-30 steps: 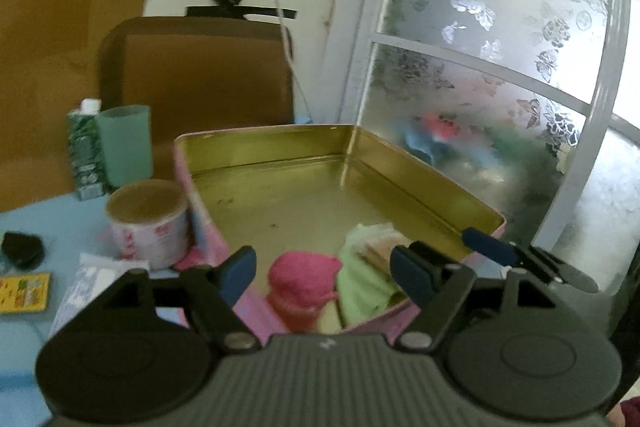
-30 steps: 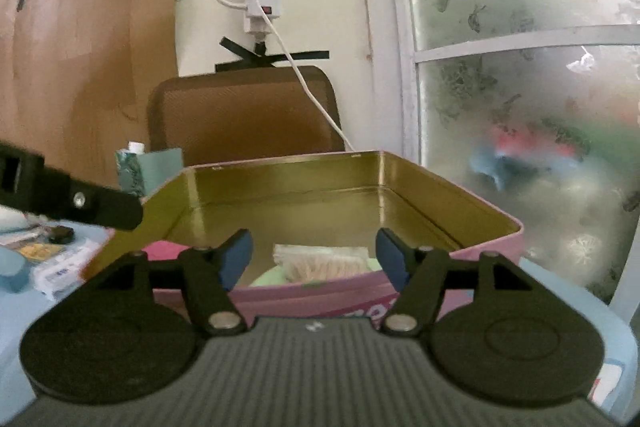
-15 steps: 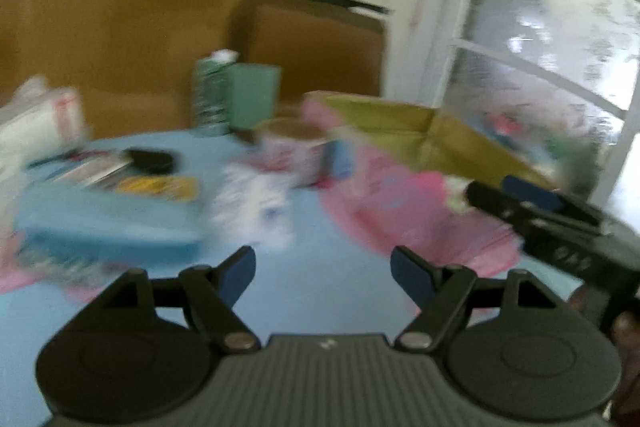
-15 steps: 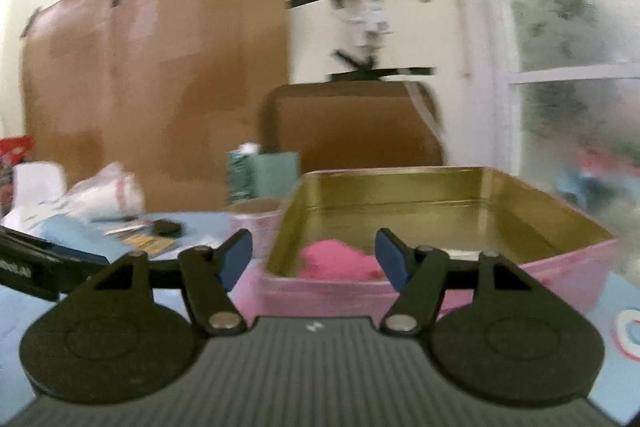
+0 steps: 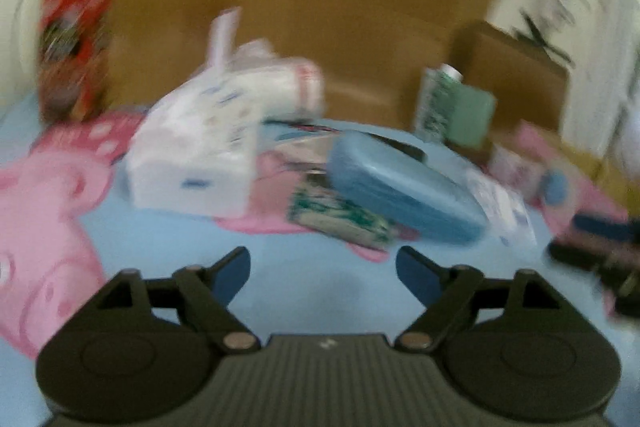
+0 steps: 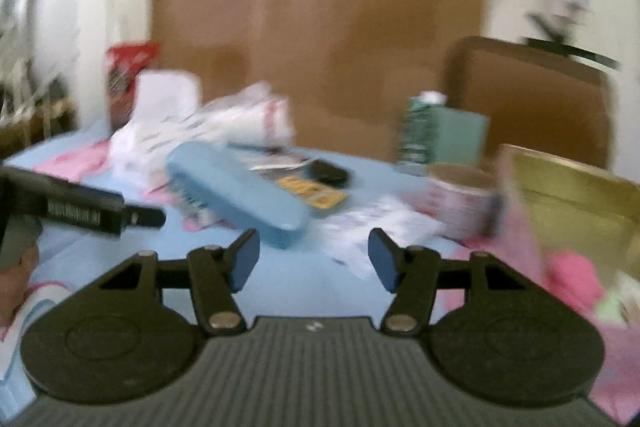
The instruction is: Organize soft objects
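Both views are motion-blurred. My left gripper (image 5: 323,273) is open and empty above the light blue tablecloth (image 5: 312,291). Ahead of it lie a white soft package (image 5: 196,151), a blue oblong case (image 5: 400,187) and a patterned cloth (image 5: 340,217). My right gripper (image 6: 313,261) is open and empty. The gold-lined pink tin (image 6: 572,195) stands at its right with a pink soft object (image 6: 576,277) and a pale green cloth (image 6: 618,301) inside. The blue case (image 6: 236,193) also shows in the right wrist view. The left gripper's fingers (image 6: 96,213) reach in at the left.
A paper cup (image 6: 460,197), a green carton (image 6: 420,131) and a green cup (image 6: 460,137) stand near the tin. A yellow card (image 6: 316,195), a black object (image 6: 328,173) and white bags (image 6: 224,131) lie behind. A red snack bag (image 5: 72,47) and a brown chair (image 6: 532,95) stand at the back.
Both grippers have swung left, away from the tin and toward the cluttered middle of the table. Both stay open and empty.
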A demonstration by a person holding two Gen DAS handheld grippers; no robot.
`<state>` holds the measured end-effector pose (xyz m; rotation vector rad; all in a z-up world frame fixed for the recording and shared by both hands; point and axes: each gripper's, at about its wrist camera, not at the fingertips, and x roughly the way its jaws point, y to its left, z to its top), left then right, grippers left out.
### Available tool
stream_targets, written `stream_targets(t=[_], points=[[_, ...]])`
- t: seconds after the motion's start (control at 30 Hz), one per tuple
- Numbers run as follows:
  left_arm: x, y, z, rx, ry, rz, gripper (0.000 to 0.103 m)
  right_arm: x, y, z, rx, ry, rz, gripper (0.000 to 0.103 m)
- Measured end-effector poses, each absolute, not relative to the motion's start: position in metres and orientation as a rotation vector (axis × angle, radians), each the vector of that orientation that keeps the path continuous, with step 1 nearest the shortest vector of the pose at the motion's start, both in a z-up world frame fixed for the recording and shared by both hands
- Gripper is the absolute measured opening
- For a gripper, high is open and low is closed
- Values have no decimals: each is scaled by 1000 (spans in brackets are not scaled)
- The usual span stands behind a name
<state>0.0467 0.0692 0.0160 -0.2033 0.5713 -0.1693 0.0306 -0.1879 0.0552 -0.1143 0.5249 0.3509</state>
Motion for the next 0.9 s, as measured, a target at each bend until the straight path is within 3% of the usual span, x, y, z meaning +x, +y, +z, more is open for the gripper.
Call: stream_targets(t=[0.13, 0.3, 0.57, 0.9], points=[[53, 92, 13, -349, 571, -143, 84, 65, -154, 44, -314, 530, 430, 84], [53, 86, 14, -316, 555, -140, 84, 94, -131, 30, -436, 550, 472, 85], [55, 81, 12, -284, 578, -126, 85, 85, -130, 28, -461, 562, 485, 67], [55, 75, 13, -240, 589, -109, 88, 44, -146, 28, -463, 531, 483, 63]])
